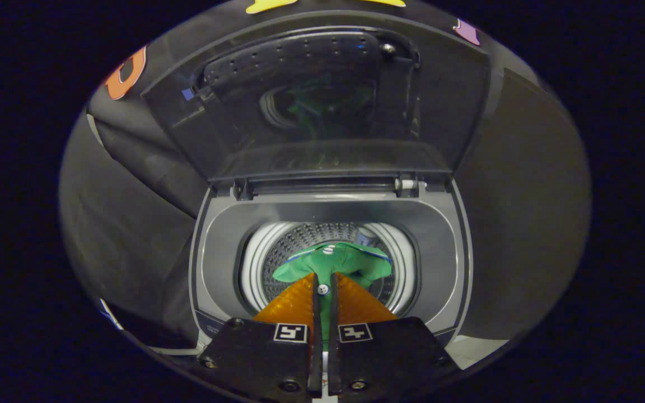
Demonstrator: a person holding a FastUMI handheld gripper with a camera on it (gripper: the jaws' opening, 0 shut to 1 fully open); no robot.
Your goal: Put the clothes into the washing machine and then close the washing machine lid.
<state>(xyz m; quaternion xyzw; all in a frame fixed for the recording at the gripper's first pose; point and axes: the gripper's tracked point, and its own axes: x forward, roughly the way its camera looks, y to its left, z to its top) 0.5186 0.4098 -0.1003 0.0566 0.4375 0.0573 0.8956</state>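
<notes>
— So, the garment: where is it?

— Green shirt, white buttons, a thin blue-and-white trim along its upper edge. It hangs bunched over the mouth of the drum, just past the fingertips, with a strip of the cloth running back down the narrow slot between the two fingers.

— Gripper?

— Gripper closed on the shirt. Both orange ribbed fingers press together with the fabric pinched between them; one button sits right at the tips. Each black finger base carries a square black-and-white marker.

— Around that?

— Drum is perforated metal inside a white ring. Grey top deck of the washing machine surrounds the opening.

— Lid?

— Lid stands open, tilted up and back beyond the drum, hinged at the rear edge of the deck. Its dark glass panel carries a faint green reflection. Black cloth wall hangs behind and to both sides.
</notes>
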